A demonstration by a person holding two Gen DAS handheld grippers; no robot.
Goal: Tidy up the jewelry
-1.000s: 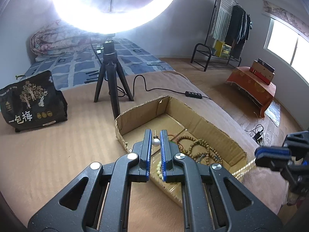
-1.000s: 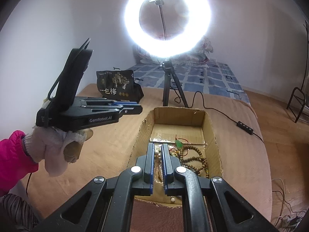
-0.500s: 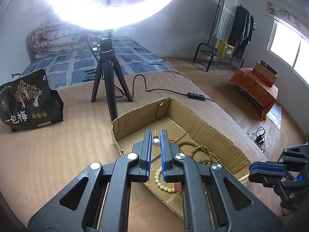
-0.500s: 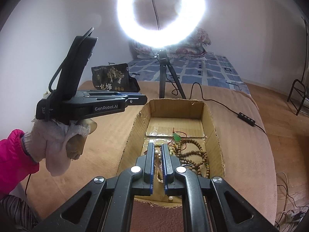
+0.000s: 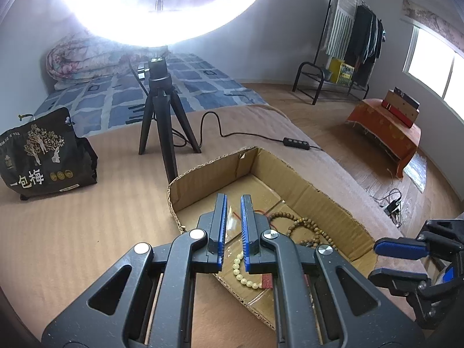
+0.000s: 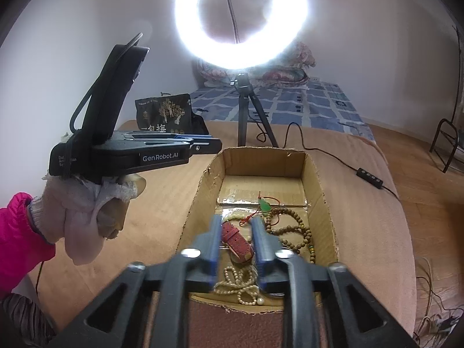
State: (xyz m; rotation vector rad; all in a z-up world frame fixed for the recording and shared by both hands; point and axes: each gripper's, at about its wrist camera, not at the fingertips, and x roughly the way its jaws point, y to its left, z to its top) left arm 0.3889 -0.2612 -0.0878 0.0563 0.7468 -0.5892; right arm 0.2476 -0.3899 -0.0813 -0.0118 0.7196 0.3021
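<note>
**Jewelry box, both tools released above it**

- Cardboard box [image 6: 316, 179]: open-topped, on the tan bed cover [image 6: 162, 203]. I log all the jewelry inside it.
- Red strap [image 6: 236, 239]: lies on the box floor; in my right wrist view it shows between the fingers of my right tool [image 6: 235, 243], which is released with a clear gap. I cannot tell whether the fingers touch it.
- Pale bead string [image 6: 240, 285]: heaped at the near end of the box, just behind the strap.
- Brown wooden beads [image 6: 293, 229]: coiled to the right of the strap, well inside the box.
- Green pendant on red cord [image 6: 263, 204]: farther in, near mid-box.
- Left tool [image 5: 232, 223]: released, nothing between its fingers, over the box's near-left corner. A gloved hand [image 6: 84, 211] carries it.
- Ring light on tripod [image 6: 240, 14]: standing beyond the box.
- Black printed bag [image 5: 43, 156]: on the bed cover, well apart from the box.
</note>
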